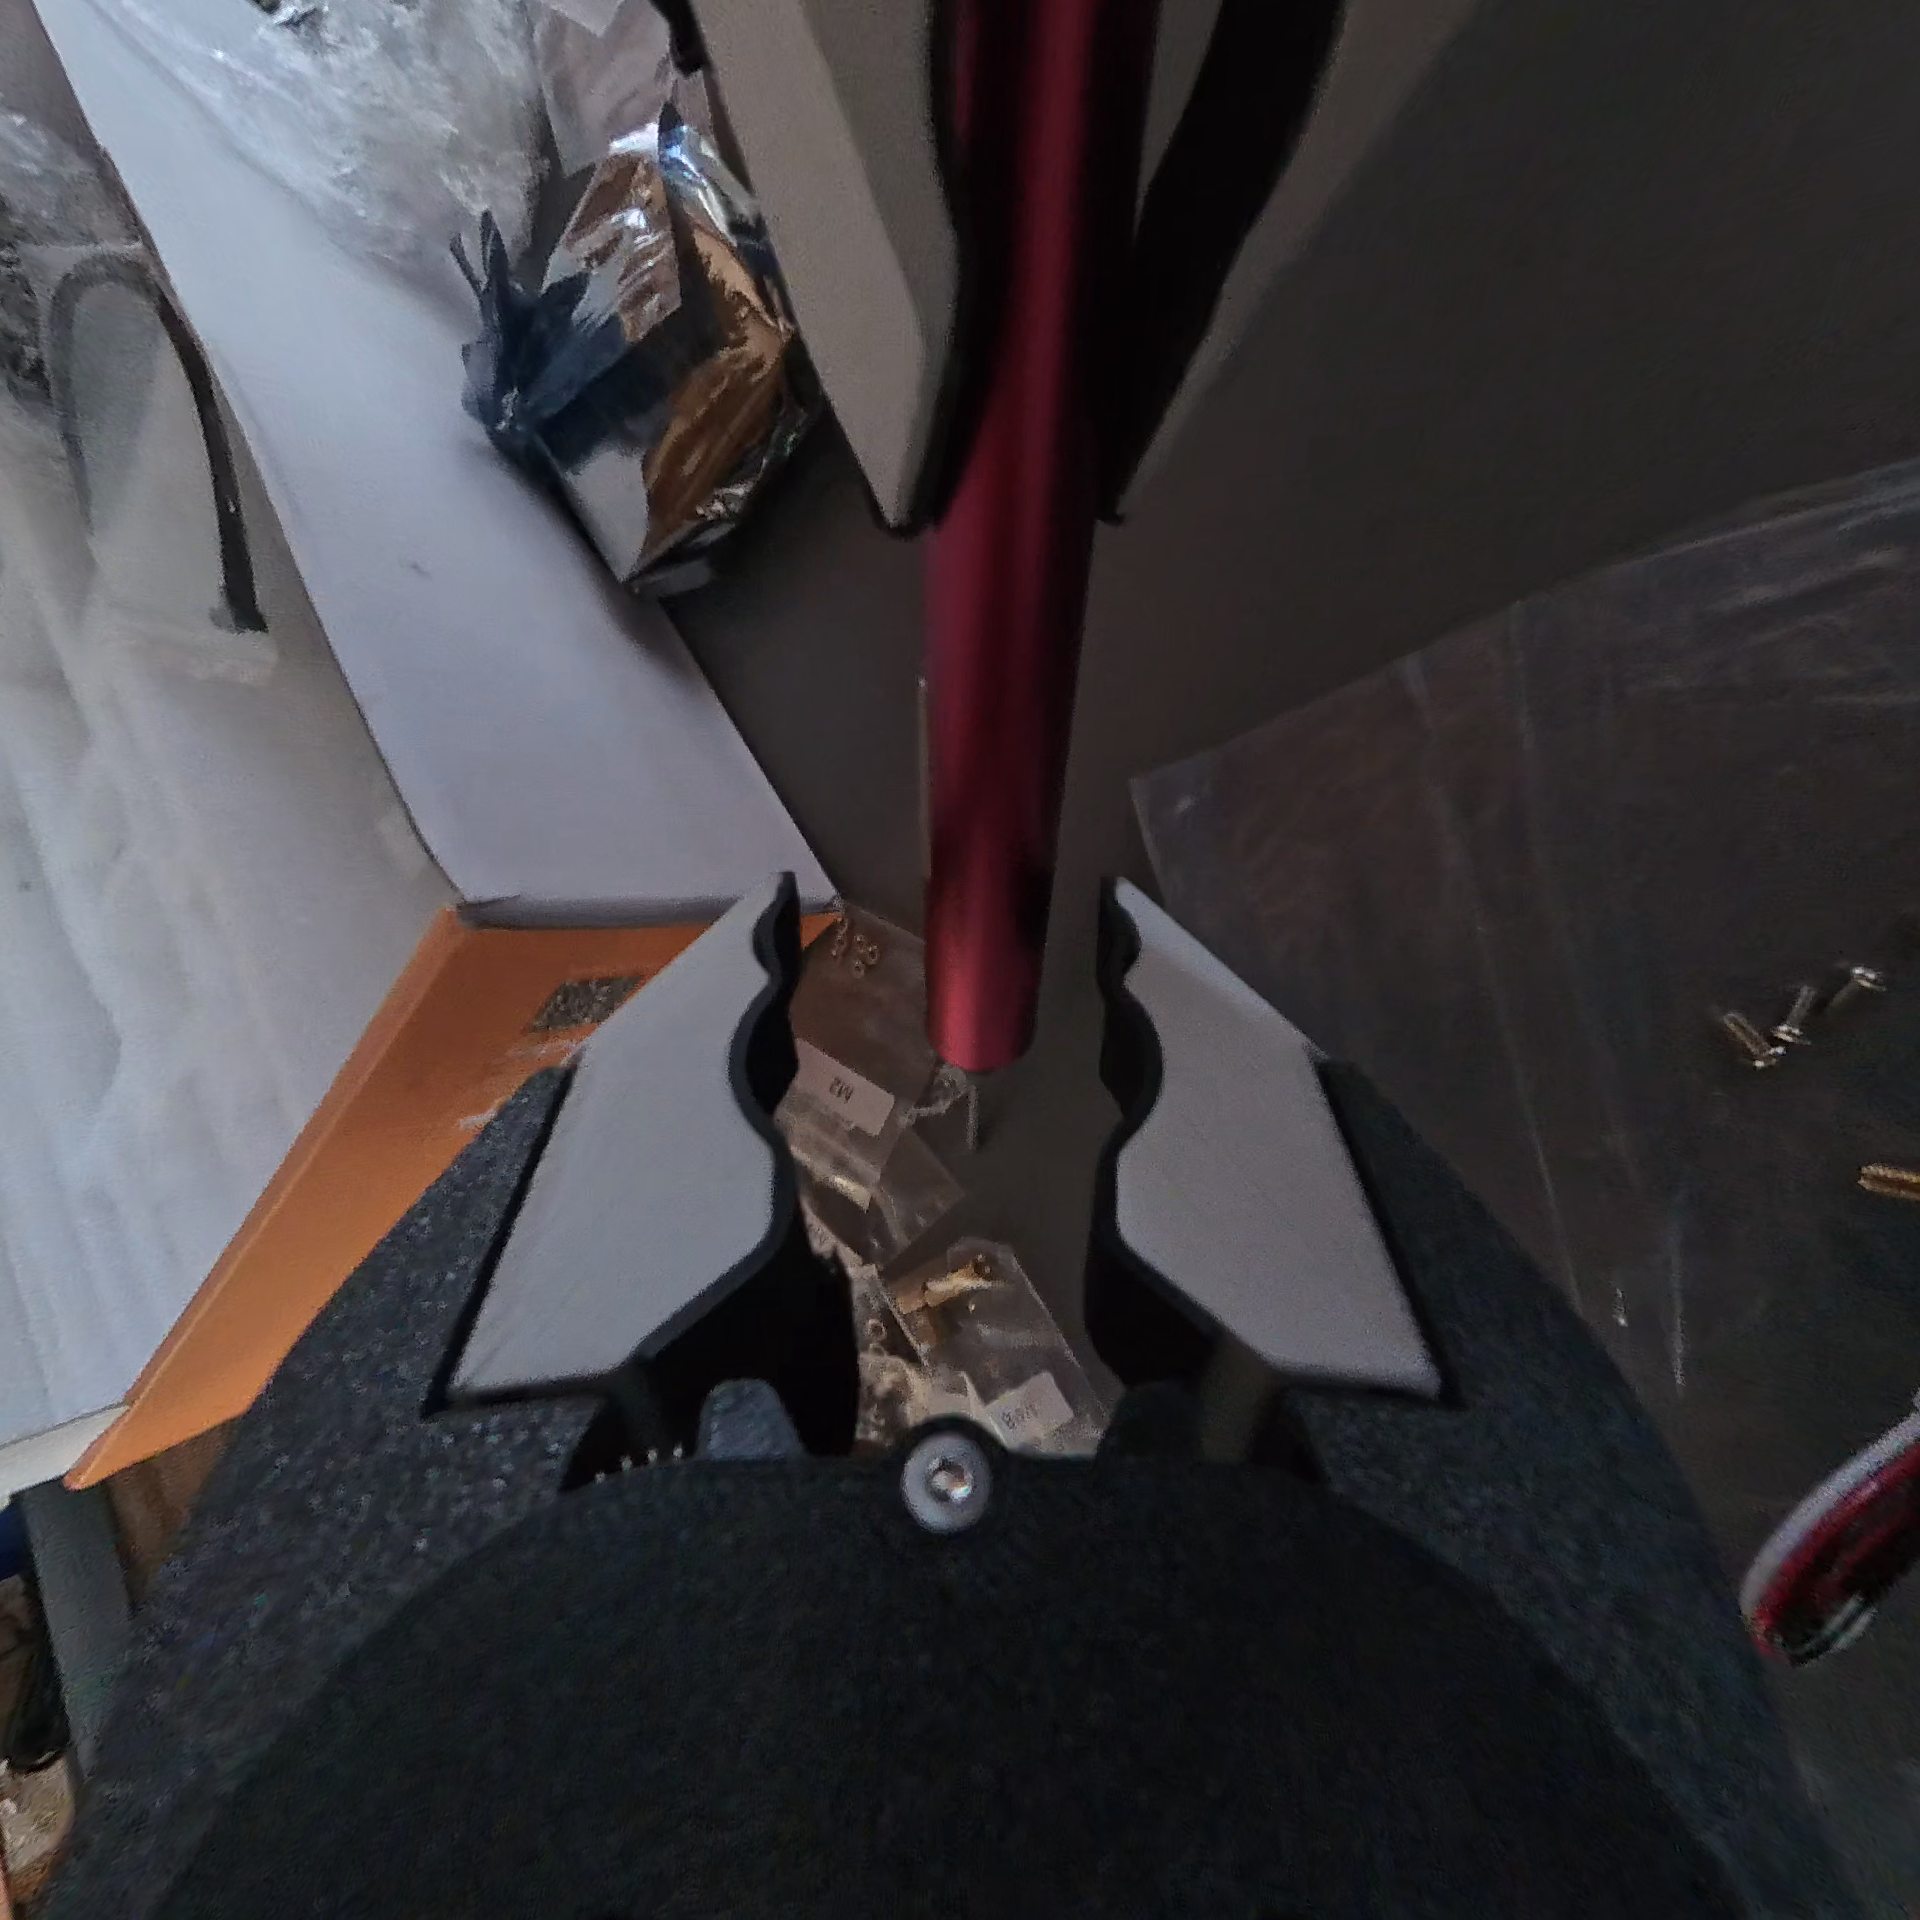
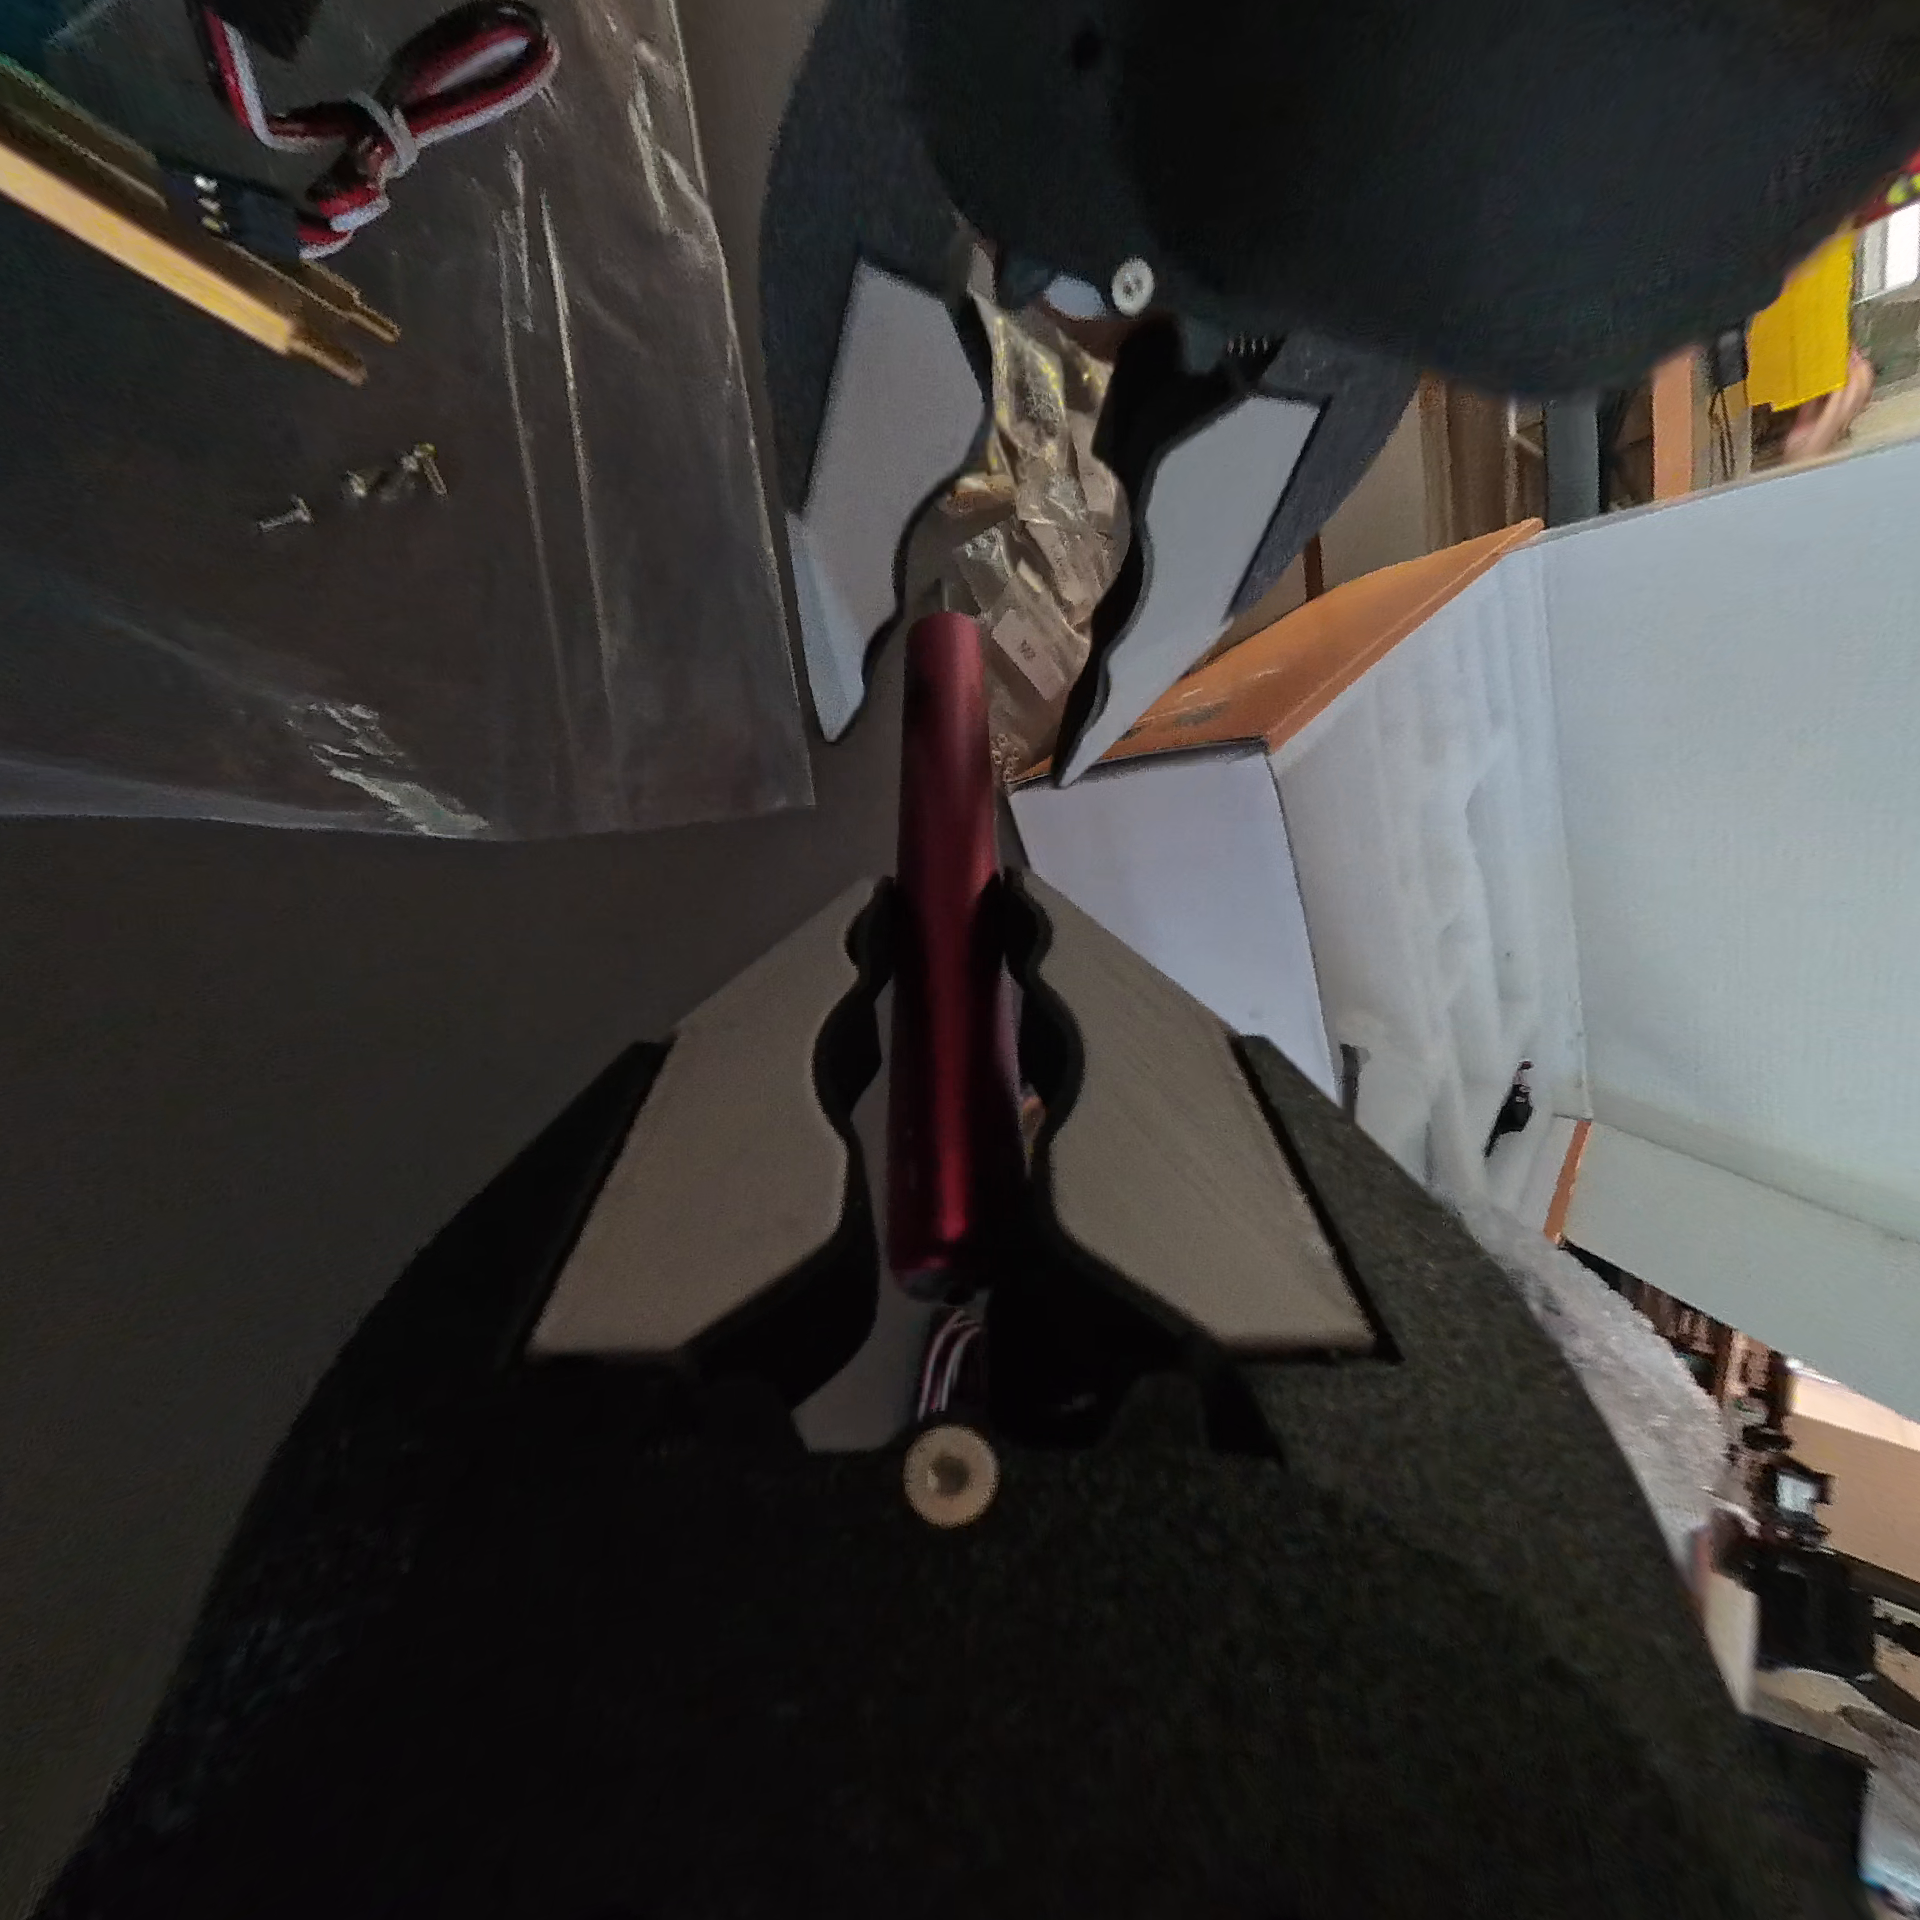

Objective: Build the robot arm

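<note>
My right tongs point(image 2: 940, 904) are clamped on the red metal rod point(image 2: 940, 935), held above the dark worktop point(image 2: 364, 1039), while my left tongs point(image 1: 945, 914) stand apart around its far tip, over small bags of screws point(image 1: 883, 1143), not gripping.

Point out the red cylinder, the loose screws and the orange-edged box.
red cylinder point(image 2: 940, 1039): right wrist view, mid-shaft between the closed fingers.
loose screws point(image 1: 1782, 1023): left wrist view, middle of the cluster on the clear plastic sheet.
orange-edged box point(image 1: 343, 1132): left wrist view, its orange side.
</note>
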Motion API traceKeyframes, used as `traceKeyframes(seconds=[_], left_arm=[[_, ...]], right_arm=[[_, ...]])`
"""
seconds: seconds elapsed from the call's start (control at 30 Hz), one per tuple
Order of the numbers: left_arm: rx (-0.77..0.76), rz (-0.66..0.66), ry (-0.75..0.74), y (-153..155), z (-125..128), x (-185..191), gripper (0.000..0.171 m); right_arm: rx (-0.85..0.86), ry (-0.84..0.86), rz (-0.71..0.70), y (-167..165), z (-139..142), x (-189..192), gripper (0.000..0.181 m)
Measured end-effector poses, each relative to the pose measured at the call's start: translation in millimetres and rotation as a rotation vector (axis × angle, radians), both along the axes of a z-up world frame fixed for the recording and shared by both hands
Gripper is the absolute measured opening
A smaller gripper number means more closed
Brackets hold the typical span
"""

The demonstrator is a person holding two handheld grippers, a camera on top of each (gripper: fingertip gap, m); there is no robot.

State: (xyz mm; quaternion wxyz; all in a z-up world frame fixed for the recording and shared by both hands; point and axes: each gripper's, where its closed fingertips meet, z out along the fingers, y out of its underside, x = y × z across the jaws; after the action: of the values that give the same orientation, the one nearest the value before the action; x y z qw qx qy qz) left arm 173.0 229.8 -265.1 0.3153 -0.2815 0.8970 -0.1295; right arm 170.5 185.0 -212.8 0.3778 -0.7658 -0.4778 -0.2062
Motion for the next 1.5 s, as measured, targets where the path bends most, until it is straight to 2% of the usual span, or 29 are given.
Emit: traceKeyframes(seconds=[0.1,0.2,0.33,0.37,0.43,0.5,0.57,0.63,0.73,0.83,0.9,0.93,0.97,1.03,1.13,1.3,1.5], left_arm=[[-0.015,-0.027,0.018,-3,-4,2,0.023],[-0.008,-0.024,-0.033,-4,0,5,0.021],[0.027,-0.007,-0.189,-1,29,6,0.020],[0.033,-0.001,-0.226,0,38,4,0.020],[0.086,0.021,-0.317,7,60,-2,0.020],[0.164,0.039,-0.422,16,83,-11,0.020],[0.214,0.067,-0.514,24,106,-24,0.020],[0.238,0.093,-0.572,30,125,-41,0.020],[0.227,0.129,-0.646,37,148,-68,0.020],[0.145,0.161,-0.690,36,168,-90,0.020],[0.105,0.174,-0.694,35,177,-101,0.020],[0.086,0.179,-0.711,34,183,-107,0.020],[0.066,0.184,-0.719,33,187,-112,0.020],[0.006,0.192,-0.731,30,193,-120,0.020],[-0.093,0.166,-0.727,20,195,-129,0.020],[-0.095,0.107,-0.665,12,189,-134,0.020],[-0.071,0.052,-0.589,1,179,-140,0.020]], right_arm=[[0.012,-0.073,-0.001,0,4,0,0.019],[0.016,-0.090,-0.009,0,8,1,0.020],[0.114,-0.102,0.014,0,31,-2,0.020],[0.133,-0.077,0.016,0,40,-5,0.021],[0.172,-0.019,0.018,0,60,-13,0.036],[0.261,0.026,0.033,-3,93,-21,0.045],[0.398,0.138,0.042,-12,140,-26,0.051],[0.504,0.325,0.039,-28,182,-20,0.056],[0.595,0.657,0.037,-48,212,9,0.067],[0.516,0.886,0.075,-49,193,22,0.071],[0.413,1.008,0.202,-49,179,0,0.064],[0.373,1.012,0.242,-44,169,-12,0.065],[0.352,0.970,0.255,-36,157,-24,0.069],[0.272,0.912,0.299,-22,140,-53,0.063],[0.152,0.852,0.349,1,129,-92,0.066],[0.165,0.640,0.473,30,148,-140,0.056],[0.127,0.526,0.594,33,154,-170,0.032]])
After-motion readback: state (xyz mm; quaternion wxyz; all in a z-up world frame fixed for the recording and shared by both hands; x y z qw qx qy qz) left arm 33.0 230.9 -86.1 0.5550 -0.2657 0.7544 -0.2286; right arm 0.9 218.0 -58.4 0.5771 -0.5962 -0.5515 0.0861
